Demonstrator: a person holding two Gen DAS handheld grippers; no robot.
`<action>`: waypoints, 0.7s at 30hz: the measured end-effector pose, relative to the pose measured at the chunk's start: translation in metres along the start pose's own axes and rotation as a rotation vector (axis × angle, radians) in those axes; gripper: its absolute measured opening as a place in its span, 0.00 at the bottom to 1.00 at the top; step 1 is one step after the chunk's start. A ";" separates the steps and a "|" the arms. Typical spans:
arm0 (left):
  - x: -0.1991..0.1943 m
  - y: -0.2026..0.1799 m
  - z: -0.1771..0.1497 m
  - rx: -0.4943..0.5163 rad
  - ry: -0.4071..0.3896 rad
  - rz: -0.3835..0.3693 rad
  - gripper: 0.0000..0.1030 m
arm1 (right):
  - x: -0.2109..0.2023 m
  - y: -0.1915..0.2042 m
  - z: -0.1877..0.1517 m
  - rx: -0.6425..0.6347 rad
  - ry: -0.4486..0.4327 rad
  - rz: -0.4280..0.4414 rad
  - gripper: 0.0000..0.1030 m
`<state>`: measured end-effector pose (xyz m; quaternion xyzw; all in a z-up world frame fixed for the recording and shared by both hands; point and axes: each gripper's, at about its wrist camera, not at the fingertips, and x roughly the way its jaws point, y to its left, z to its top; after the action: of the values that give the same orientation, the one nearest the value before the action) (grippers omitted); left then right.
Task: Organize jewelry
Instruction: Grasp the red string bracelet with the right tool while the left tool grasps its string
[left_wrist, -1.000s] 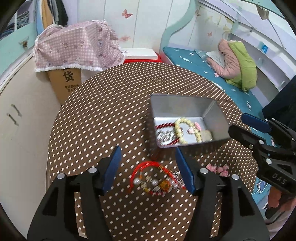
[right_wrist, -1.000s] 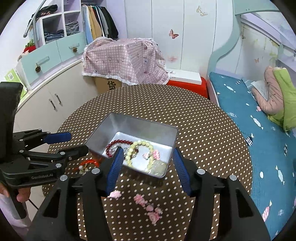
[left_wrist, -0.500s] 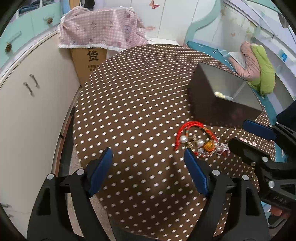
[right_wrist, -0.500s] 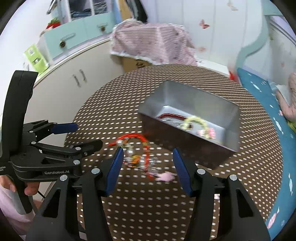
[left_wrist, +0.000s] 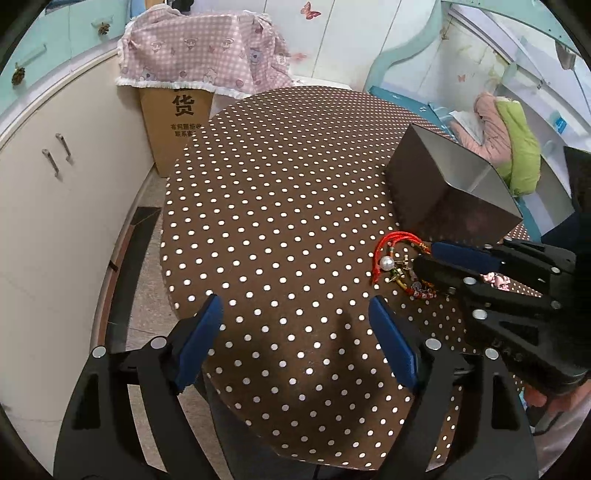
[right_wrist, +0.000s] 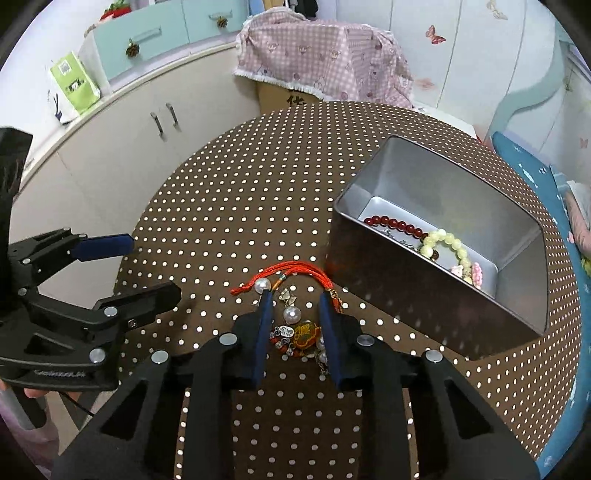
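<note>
In the right wrist view the right gripper (right_wrist: 295, 306) sits low at the centre of the frame, its blue fingers (right_wrist: 264, 332) narrowed to either side of a red-cord bracelet (right_wrist: 291, 295) that lies on the dotted table (right_wrist: 221, 206); a pearl and the charms lie between the pads, and whether the pads touch them cannot be told. Right of centre stands a metal tin (right_wrist: 436, 236), just beside the bracelet's cord, with a red bead bracelet (right_wrist: 393, 224) and a pale bead bracelet (right_wrist: 448, 247) inside. The left gripper (right_wrist: 147, 264) reaches in from the left edge, jaws wide and empty. In the left wrist view that gripper (left_wrist: 295, 332) fills the bottom of the frame, with the bracelet (left_wrist: 397, 254) and tin (left_wrist: 447, 192) at centre right.
</note>
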<state>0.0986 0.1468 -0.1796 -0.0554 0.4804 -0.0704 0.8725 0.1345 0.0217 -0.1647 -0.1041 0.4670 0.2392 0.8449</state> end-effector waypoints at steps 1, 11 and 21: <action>0.001 -0.001 0.001 0.002 0.000 -0.007 0.79 | 0.002 0.001 0.001 -0.008 0.004 -0.008 0.23; 0.008 -0.010 0.010 0.027 0.002 -0.067 0.79 | 0.018 0.006 0.001 -0.048 0.054 -0.026 0.09; 0.006 -0.039 0.015 0.097 -0.061 -0.194 0.63 | -0.026 -0.014 0.002 0.021 -0.044 -0.005 0.09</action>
<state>0.1119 0.1074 -0.1703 -0.0615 0.4421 -0.1758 0.8774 0.1313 0.0030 -0.1425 -0.0910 0.4507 0.2343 0.8566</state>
